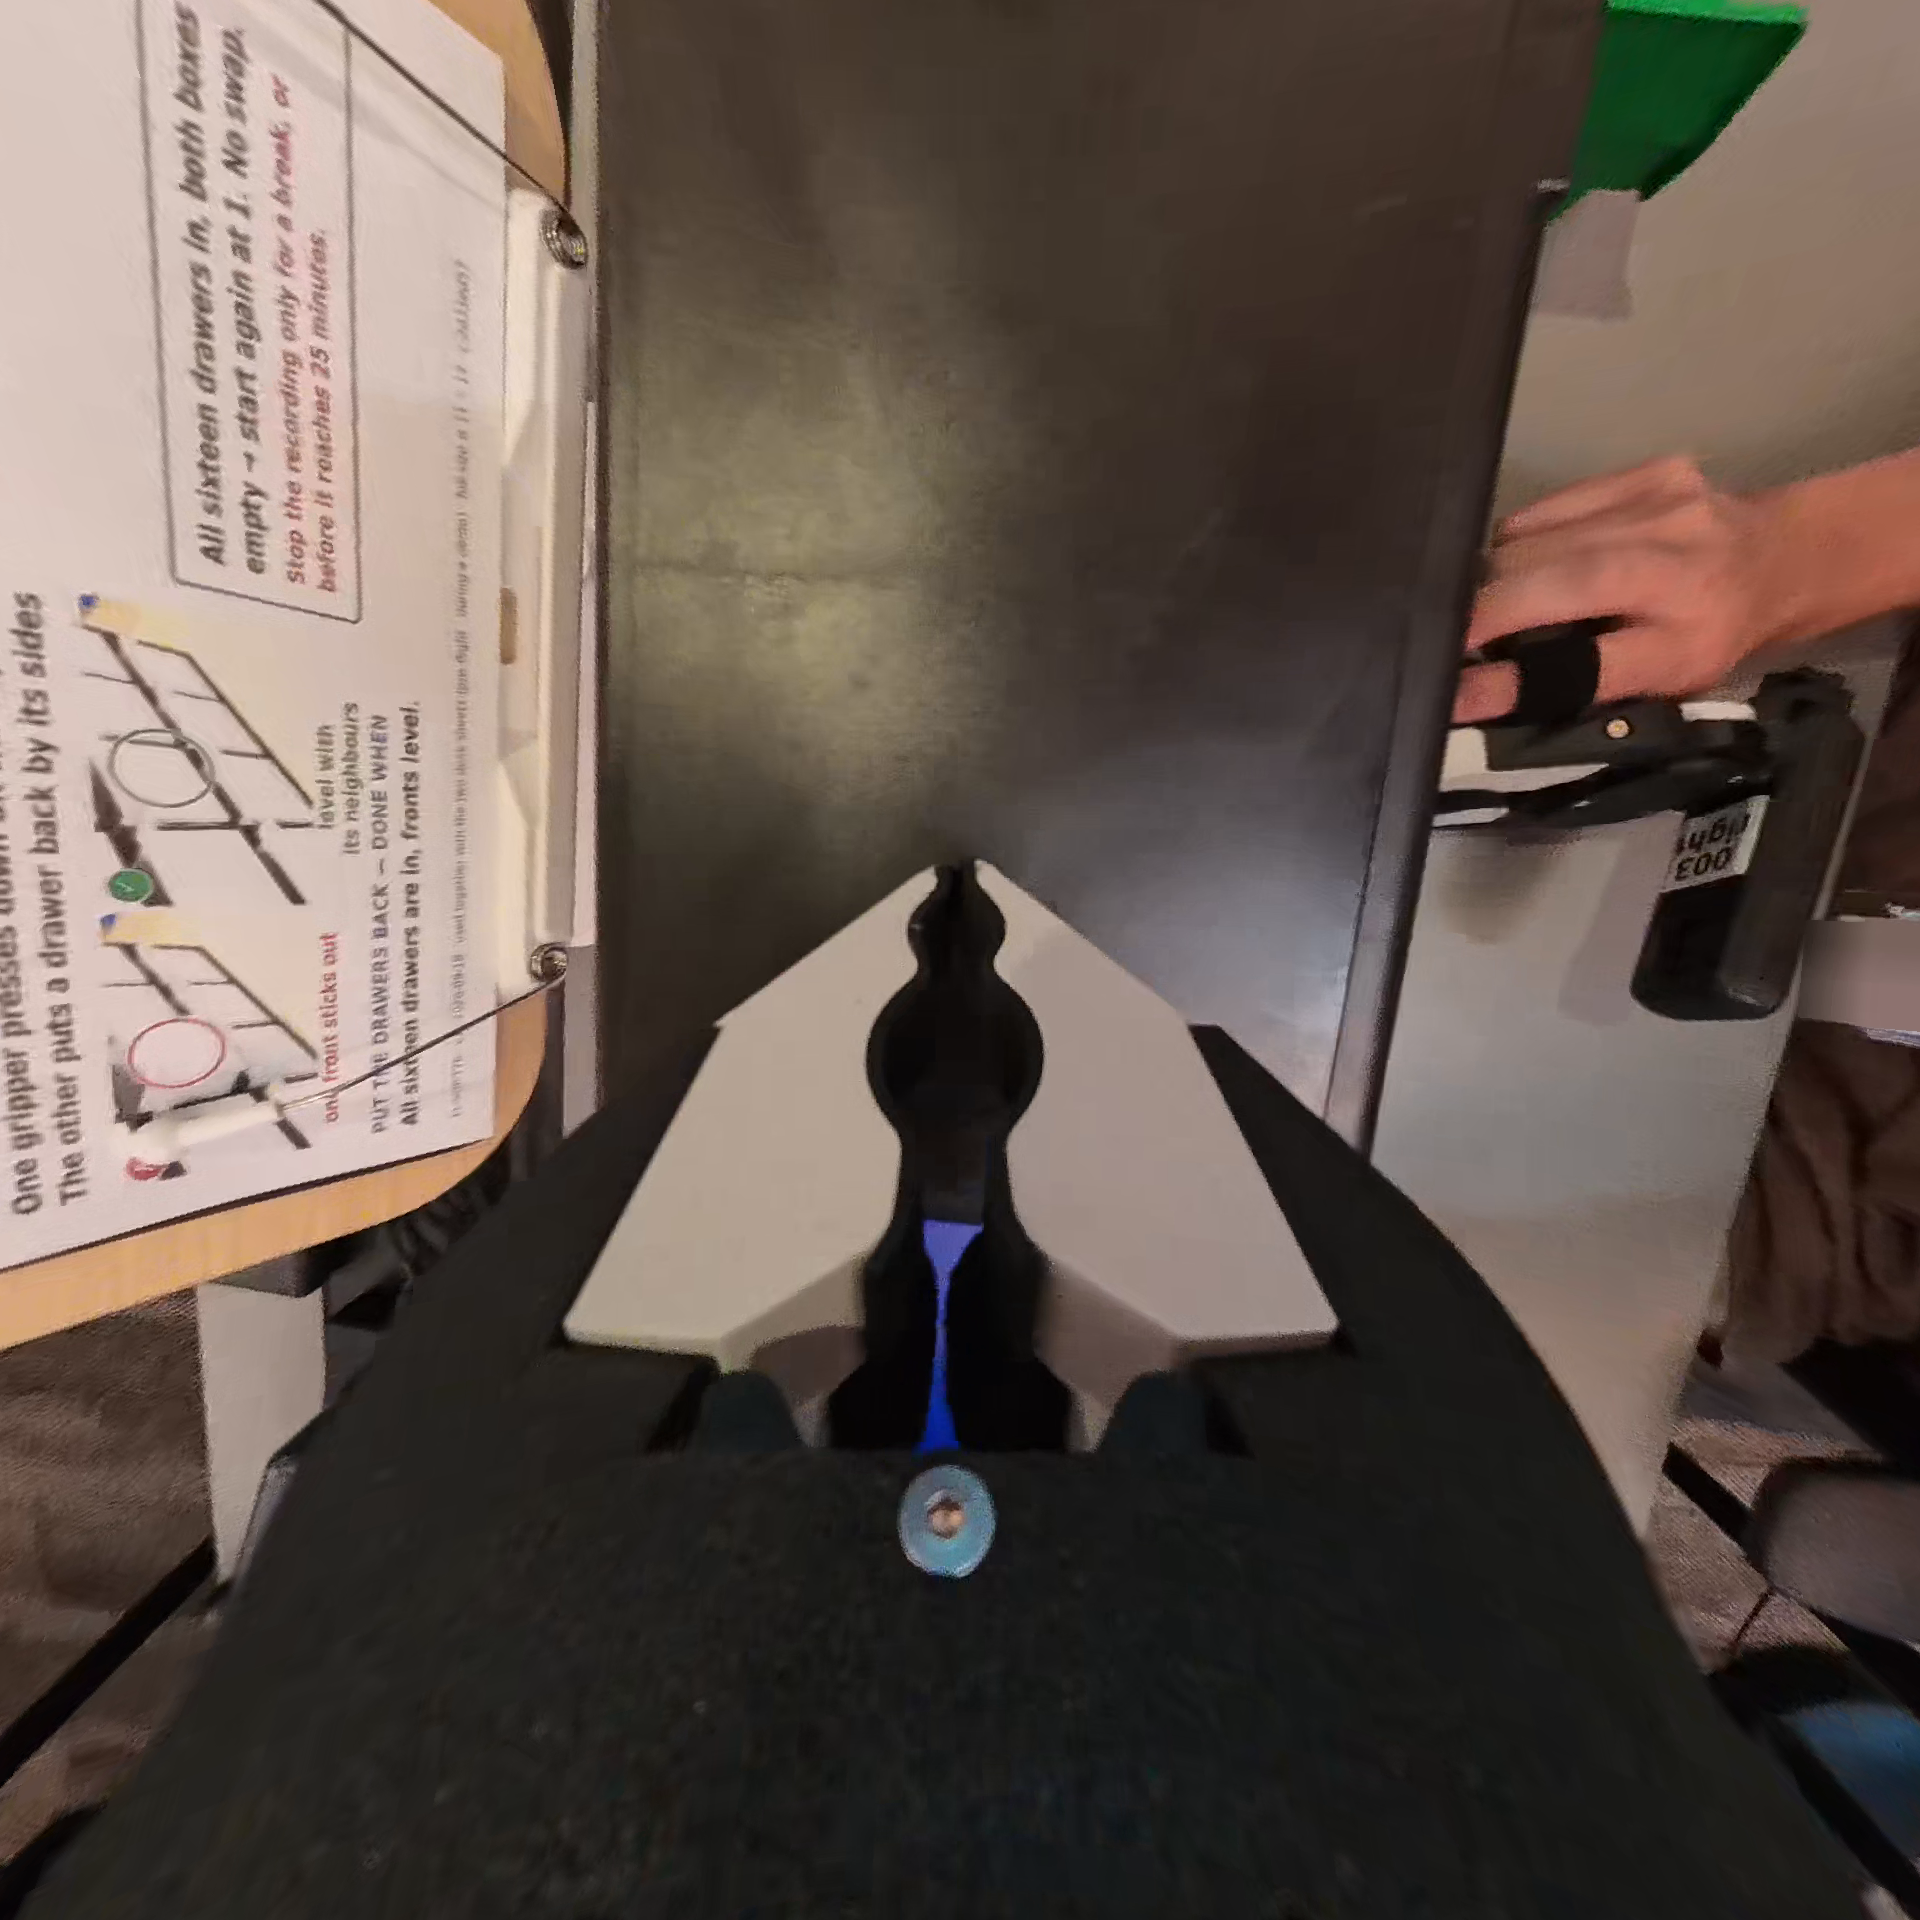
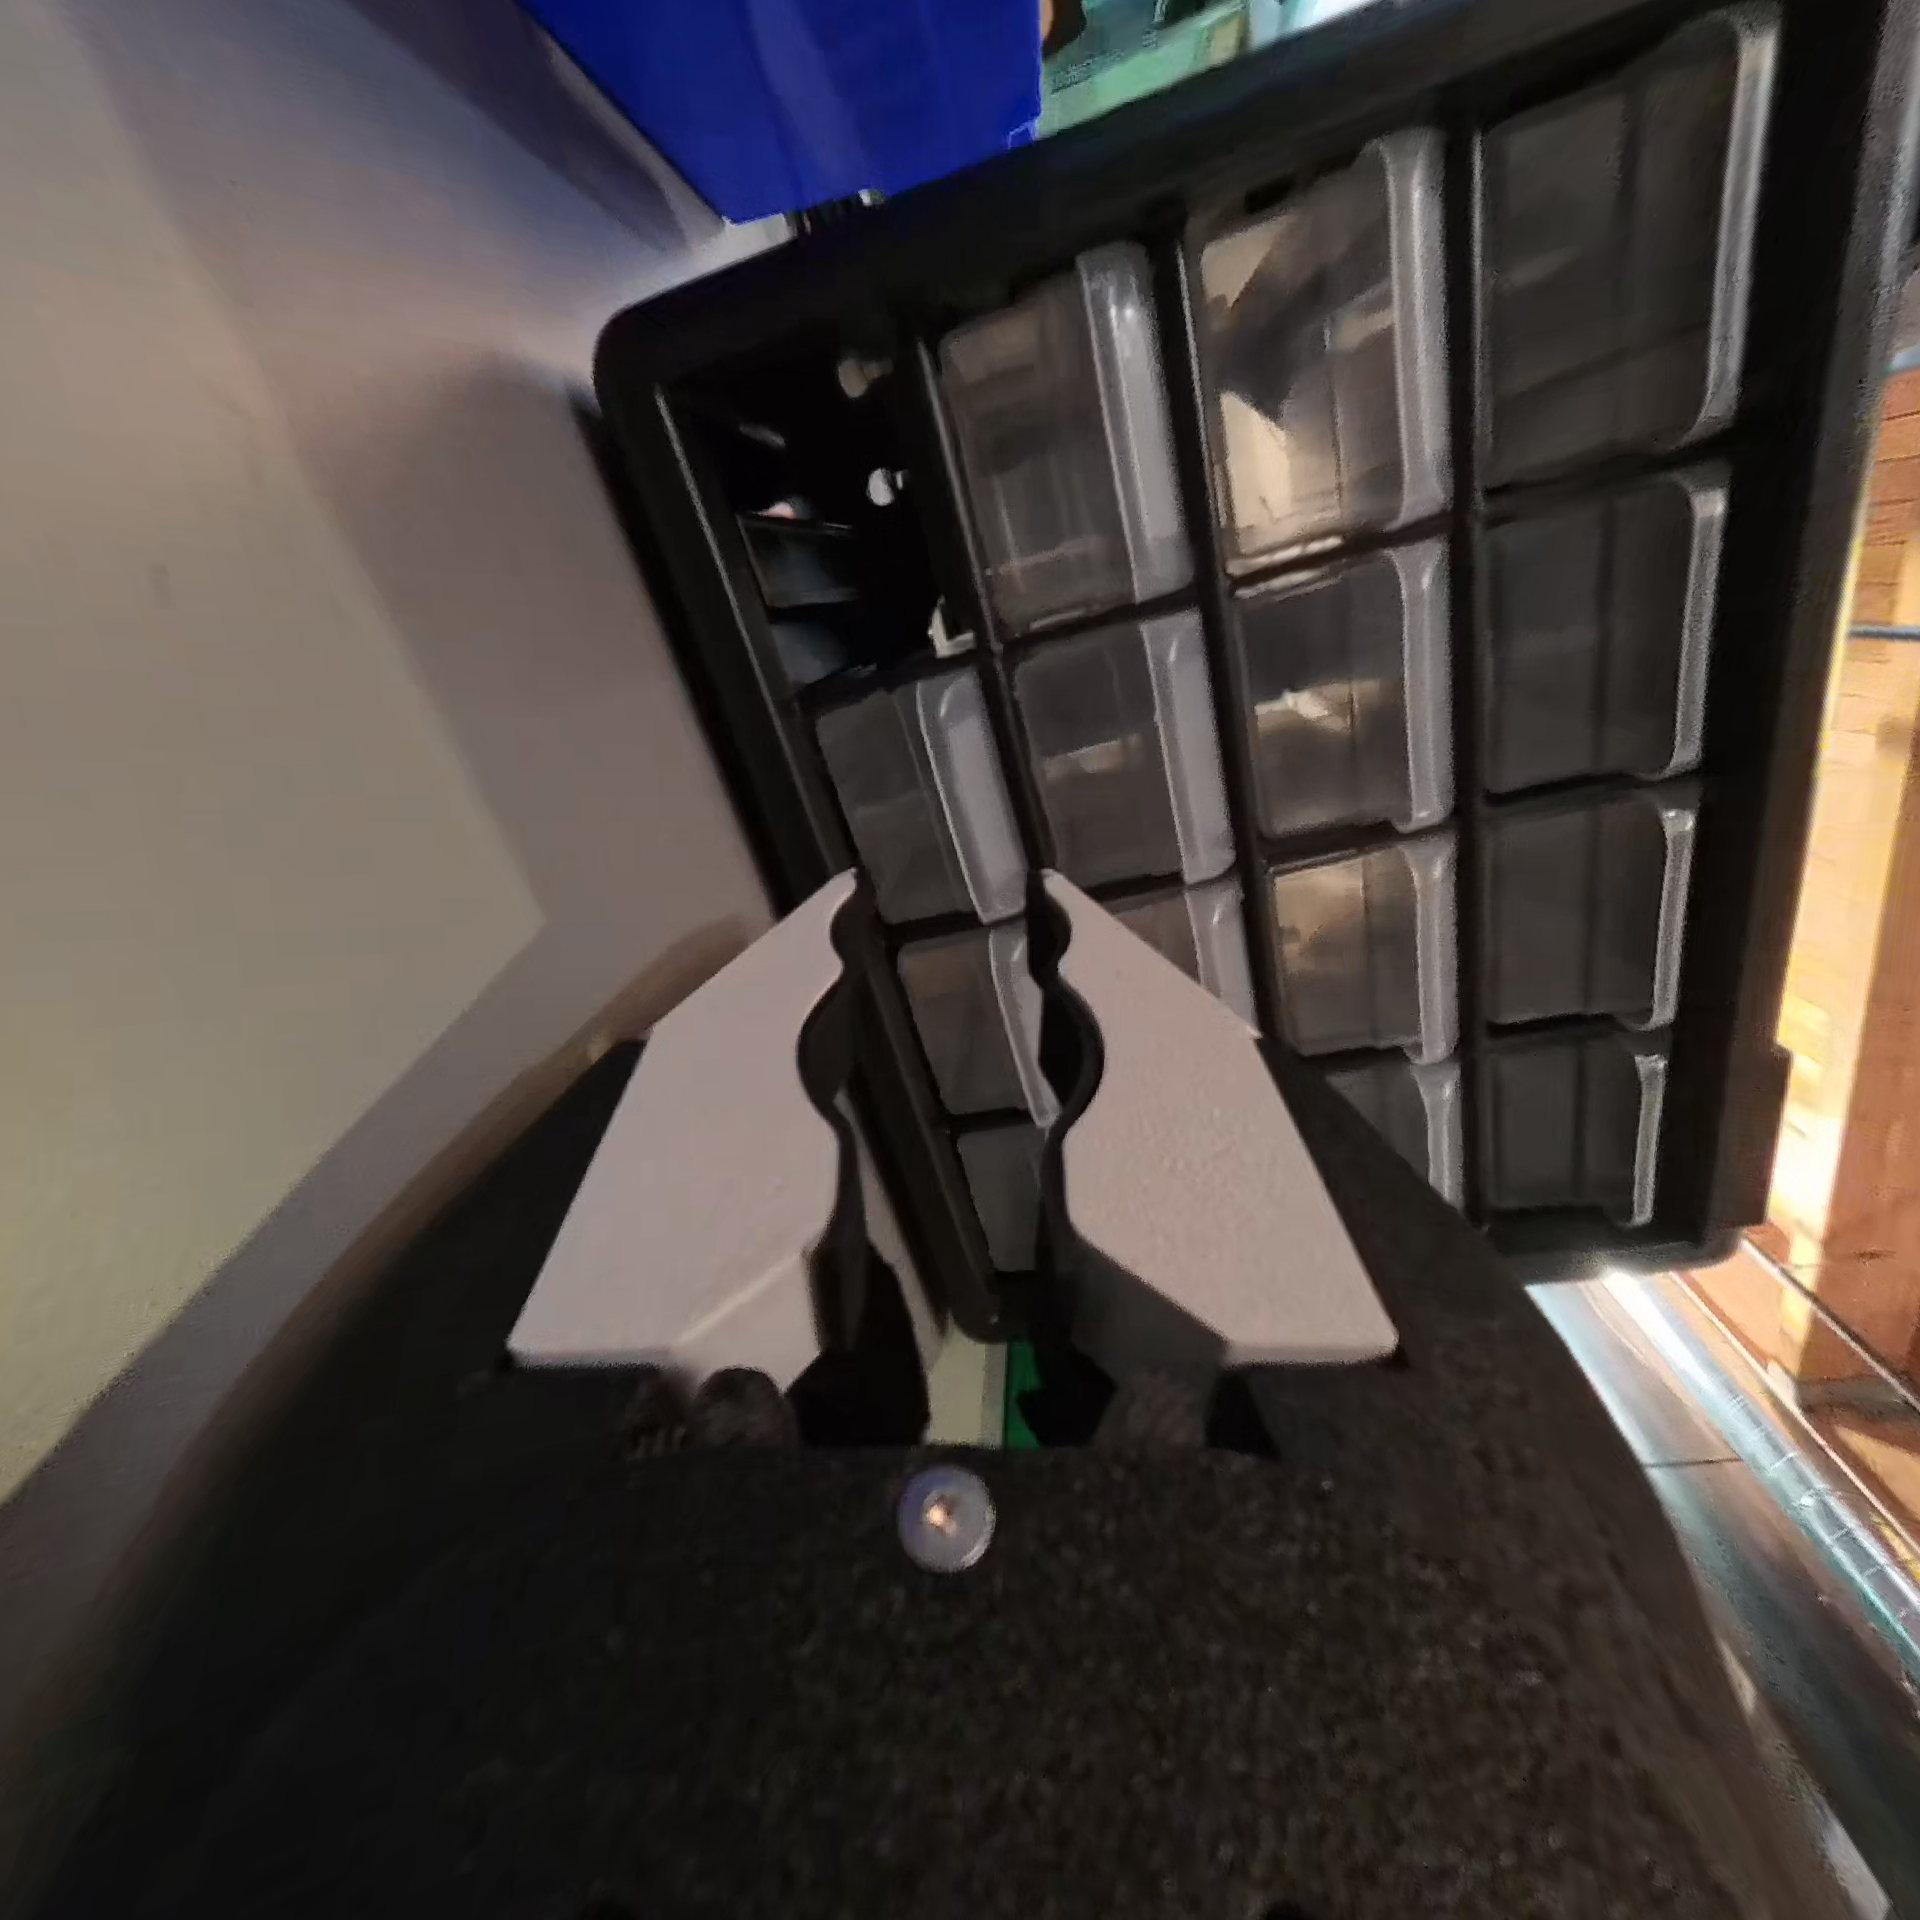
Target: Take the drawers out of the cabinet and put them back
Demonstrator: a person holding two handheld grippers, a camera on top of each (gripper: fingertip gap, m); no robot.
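Up close, the left gripper [image 1: 954, 883] is pressed together against the cabinet's [image 1: 1039, 468] smooth black panel — the right gripper [image 2: 940, 894], spread, faces translucent drawers [image 2: 1340, 686] beside one empty slot [image 2: 800, 520].
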